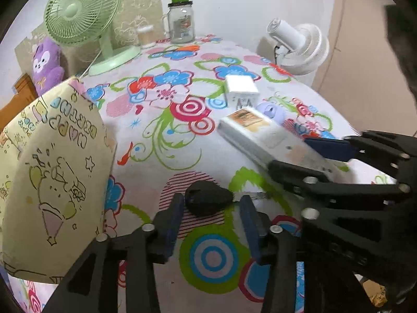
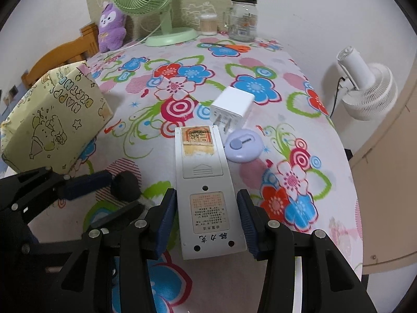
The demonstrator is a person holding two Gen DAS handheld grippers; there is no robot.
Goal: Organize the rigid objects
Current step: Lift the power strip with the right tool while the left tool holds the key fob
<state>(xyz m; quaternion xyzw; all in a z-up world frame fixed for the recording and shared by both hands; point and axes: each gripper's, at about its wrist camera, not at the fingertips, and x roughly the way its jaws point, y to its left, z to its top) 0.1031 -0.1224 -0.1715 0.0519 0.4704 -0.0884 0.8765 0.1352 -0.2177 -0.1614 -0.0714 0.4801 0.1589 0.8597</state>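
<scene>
Flowered tablecloth (image 2: 260, 60), birthday-print box (image 2: 52, 114) at its left edge, white remote (image 2: 206, 190) face-down mid-cloth between the wide-open right gripper (image 2: 207, 224) pads, untouched, open left gripper (image 1: 209, 224) straddling a small black object (image 1: 208, 199) left of the remote

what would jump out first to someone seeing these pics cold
The loud flower-print tablecloth fills both views. On it, the grey remote control lies back side up between the open fingers of the right gripper, while the left gripper flanks a small black object. At the far edge stands a green desk fan, and on the left sits a yellow birthday-print box.
</scene>
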